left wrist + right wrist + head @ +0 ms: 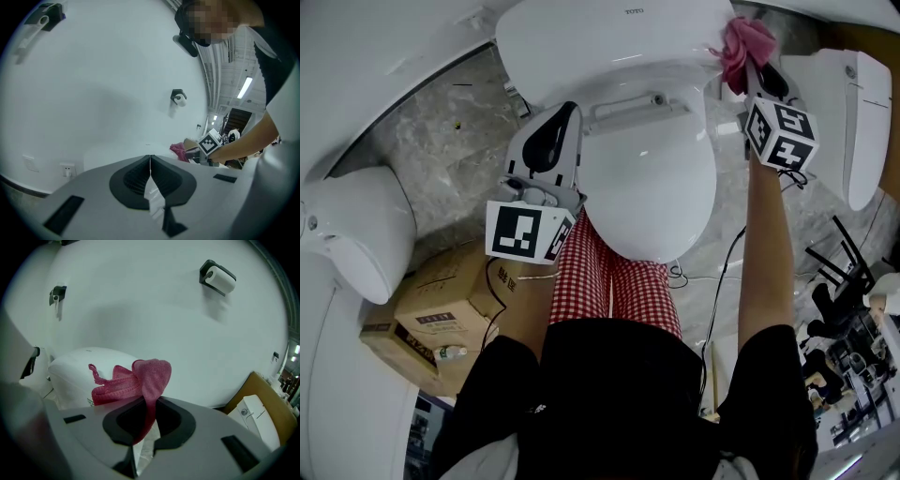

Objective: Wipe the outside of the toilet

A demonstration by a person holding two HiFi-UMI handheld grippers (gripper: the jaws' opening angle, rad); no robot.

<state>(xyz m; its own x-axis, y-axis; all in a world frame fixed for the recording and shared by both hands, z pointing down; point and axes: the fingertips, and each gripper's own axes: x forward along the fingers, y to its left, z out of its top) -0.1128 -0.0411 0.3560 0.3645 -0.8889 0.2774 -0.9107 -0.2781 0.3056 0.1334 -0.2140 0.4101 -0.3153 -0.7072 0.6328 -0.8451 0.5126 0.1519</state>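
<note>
- Step in hand, as I judge it, is wiping the tank point(600, 42) of the toilet point(652, 178). My right gripper point(752, 67) is clamped on the pink cloth point(744, 39) at the tank's top corner on my right. I can't confirm contact.
- Left gripper point(565, 112) is closed on nothing, hovering just beside the lid hinge.
- Next move, I reckon, calls for pressing the cloth onto the porcelain and sweeping across, with the grip kept firm so the cloth doesn't slip out.
</note>
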